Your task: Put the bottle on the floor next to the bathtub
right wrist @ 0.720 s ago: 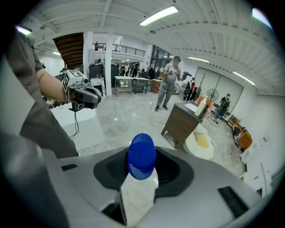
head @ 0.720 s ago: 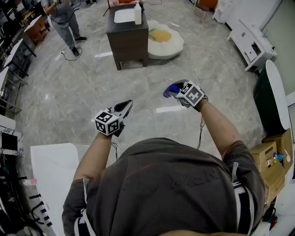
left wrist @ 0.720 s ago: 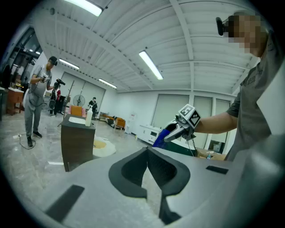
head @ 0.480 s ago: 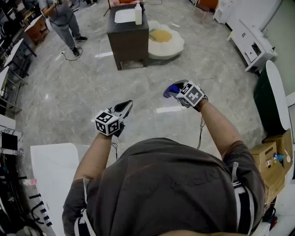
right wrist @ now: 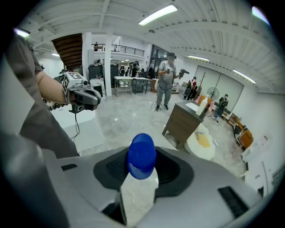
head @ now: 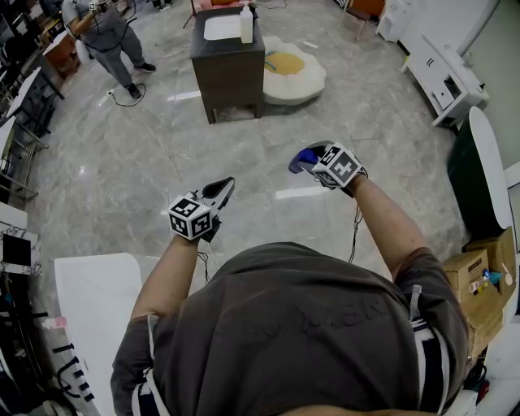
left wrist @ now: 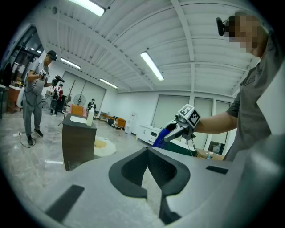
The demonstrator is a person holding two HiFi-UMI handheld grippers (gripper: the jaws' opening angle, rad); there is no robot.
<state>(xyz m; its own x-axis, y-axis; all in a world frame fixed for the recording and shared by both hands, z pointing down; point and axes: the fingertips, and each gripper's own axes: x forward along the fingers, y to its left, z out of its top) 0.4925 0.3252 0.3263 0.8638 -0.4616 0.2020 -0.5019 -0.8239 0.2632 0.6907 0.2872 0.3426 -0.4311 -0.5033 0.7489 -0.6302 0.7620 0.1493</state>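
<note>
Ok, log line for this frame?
right gripper: shut on bottle | left gripper: shut, empty | bottle: in the air over floor, not yet by bathtub

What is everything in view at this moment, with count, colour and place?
bottle: one, clear with blue cap, between the right gripper's jaws
cabinet: one, dark brown, on the floor ahead
white bottle: one, on the cabinet top
round mat: one, white and yellow, right of the cabinet
bathtub: one, dark green with white rim, far right
cardboard boxes: at least two, brown, lower right
bystander: one, grey clothes, upper left
left gripper: one, grey, jaws together, empty
right gripper: one, grey, jaws shut on the bottle
</note>
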